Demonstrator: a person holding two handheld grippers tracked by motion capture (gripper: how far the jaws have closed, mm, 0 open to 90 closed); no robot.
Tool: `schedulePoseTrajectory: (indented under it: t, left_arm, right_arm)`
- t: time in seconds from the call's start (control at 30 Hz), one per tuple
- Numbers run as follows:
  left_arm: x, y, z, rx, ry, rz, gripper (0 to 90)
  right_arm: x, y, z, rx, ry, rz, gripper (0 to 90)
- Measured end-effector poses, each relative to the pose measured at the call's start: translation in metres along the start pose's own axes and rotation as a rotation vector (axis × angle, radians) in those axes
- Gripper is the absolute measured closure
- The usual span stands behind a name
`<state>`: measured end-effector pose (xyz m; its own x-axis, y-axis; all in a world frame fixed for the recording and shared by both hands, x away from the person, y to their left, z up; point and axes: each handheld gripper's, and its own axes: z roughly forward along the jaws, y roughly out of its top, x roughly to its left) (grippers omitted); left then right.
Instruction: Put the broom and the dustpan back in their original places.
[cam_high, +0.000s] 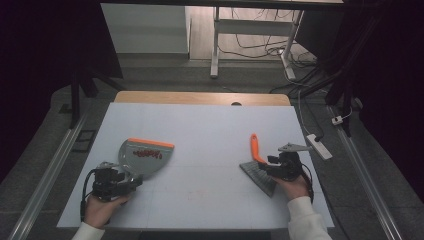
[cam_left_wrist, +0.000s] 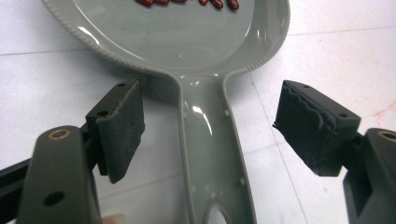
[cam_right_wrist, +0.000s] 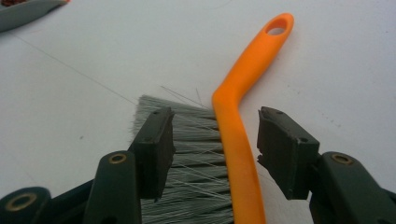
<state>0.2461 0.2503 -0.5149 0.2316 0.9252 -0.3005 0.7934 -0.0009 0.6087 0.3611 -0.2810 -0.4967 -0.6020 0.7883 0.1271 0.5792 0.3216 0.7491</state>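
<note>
Left gripper (cam_left_wrist: 208, 135): jaws wide apart, pads clear of grey dustpan (cam_left_wrist: 187, 42) handle running between them, no contact. Dustpan flat on white table (cam_high: 210, 125), red bits (cam_left_wrist: 187, 2) in pan ahead of jaws.

Right gripper (cam_right_wrist: 215, 149): jaws spread wide, straddling orange brush (cam_right_wrist: 238, 140) handle, pads not pressing. Grey bristles under one pad. Brush flat on table, handle end pointing away from gripper.

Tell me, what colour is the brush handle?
Orange; the brush handle shows best in the right gripper view.
</note>
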Motion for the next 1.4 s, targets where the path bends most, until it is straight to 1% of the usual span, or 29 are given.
schedulePoseTrajectory:
  t: [0.13, 0.2, 0.27, 0.37, 0.43, 0.57, 0.73, 0.87, 0.97, 1.07, 1.27, 1.4]
  left_arm:
    - [-0.003, -0.006, -0.011, -0.020, 0.002, 0.026, 25.0]
    - [-0.005, -0.007, -0.016, -0.034, 0.000, 0.040, 25.1]
    - [-0.006, -0.006, -0.020, -0.046, -0.010, 0.075, 26.3]
    - [-0.011, -0.002, -0.021, -0.055, -0.014, 0.148, 27.7]
    - [-0.014, 0.001, -0.019, -0.055, -0.032, 0.194, 29.1]
    - [-0.020, 0.009, -0.009, -0.047, -0.065, 0.265, 30.0]
    - [-0.030, 0.018, 0.004, -0.027, -0.113, 0.333, 31.3]
    - [-0.038, 0.023, 0.015, -0.005, -0.135, 0.380, 31.9]
    - [-0.040, 0.027, 0.022, 0.012, -0.151, 0.396, 32.0]
    - [-0.039, 0.029, 0.026, 0.021, -0.165, 0.397, 32.0]
    - [-0.038, 0.028, 0.026, 0.030, -0.183, 0.393, 32.0]
    - [-0.038, 0.028, 0.025, 0.030, -0.185, 0.393, 32.0]
  right_arm:
    - [0.003, -0.001, -0.002, -0.005, 0.011, -0.014, 45.8]
    - [0.005, -0.001, -0.002, -0.010, 0.018, -0.039, 45.8]
    - [0.008, -0.001, -0.003, -0.019, 0.026, -0.061, 45.8]
    - [0.012, 0.000, -0.004, -0.031, 0.039, -0.081, 45.9]
    - [0.015, 0.000, -0.005, -0.034, 0.045, -0.097, 46.0]
    - [0.020, 0.000, -0.006, -0.036, 0.059, -0.123, 46.0]
    - [0.025, -0.001, -0.007, -0.030, 0.066, -0.154, 46.0]
    - [0.028, -0.003, -0.007, -0.029, 0.064, -0.168, 46.0]
    - [0.030, -0.005, -0.008, -0.025, 0.060, -0.181, 46.0]
    - [0.032, -0.008, -0.009, -0.027, 0.061, -0.192, 46.0]
    - [0.036, -0.011, -0.009, -0.018, 0.072, -0.227, 45.9]
    - [0.037, -0.011, -0.008, -0.019, 0.081, -0.233, 45.9]
